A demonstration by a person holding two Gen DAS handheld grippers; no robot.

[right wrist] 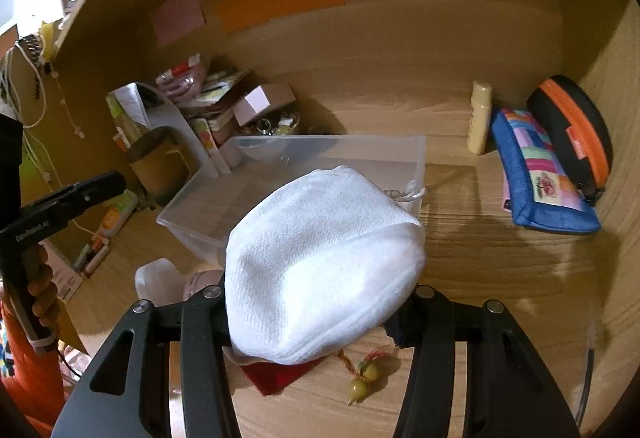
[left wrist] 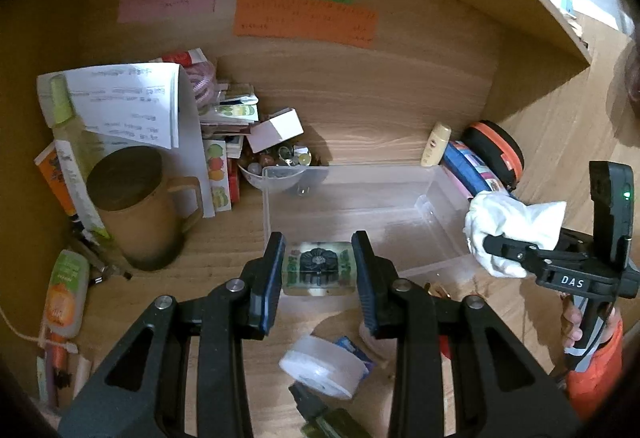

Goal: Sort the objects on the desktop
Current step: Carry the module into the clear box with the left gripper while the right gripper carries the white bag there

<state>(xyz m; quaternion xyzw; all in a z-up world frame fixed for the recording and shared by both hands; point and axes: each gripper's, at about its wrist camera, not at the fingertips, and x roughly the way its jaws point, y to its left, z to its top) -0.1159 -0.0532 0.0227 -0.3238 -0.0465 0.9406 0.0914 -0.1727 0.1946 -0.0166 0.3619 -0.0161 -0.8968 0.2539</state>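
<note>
Between the blue pads of your left gripper (left wrist: pixel 319 270) sits a small clear block (left wrist: pixel 319 269) with a dark flower-like figure inside; both pads press on its sides, so the jaws are narrow and holding it, just at the near wall of the clear bin (left wrist: pixel 440 190). Whether the block is above the rim or in front of it you cannot tell from this view. Your right gripper (left wrist: pixel 500 252) holds a white cloth pouch (right wrist: pixel 320 266), seen beside the right end of the bin from the left camera. From the right camera the pouch fills the middle and hides both fingertips, so the grip itself is covered there; only in the left view one black finger (left wrist: pixel 508 250) lies against the cloth. The pouch also hides part of the bin, and a white cord (right wrist: pixel 408 194) shows at its far edge. The bin looks empty where it can be seen. Under the pouch a red piece (right wrist: pixel 280 374) and two small yellowish beads (right wrist: pixel 364 378) on a twisted string lie on the desk (right wrist: pixel 500 278), partly covered. Near the left gripper a tape roll (left wrist: pixel 324 366) is cut by the arms. At the back left, a brown mug (left wrist: pixel 136 206), papers and small boxes stand crowded; the writing on them is too small to read. At the right, a blue pouch (right wrist: pixel 540 174) and a black and orange case (right wrist: pixel 572 134) lean together.
</note>
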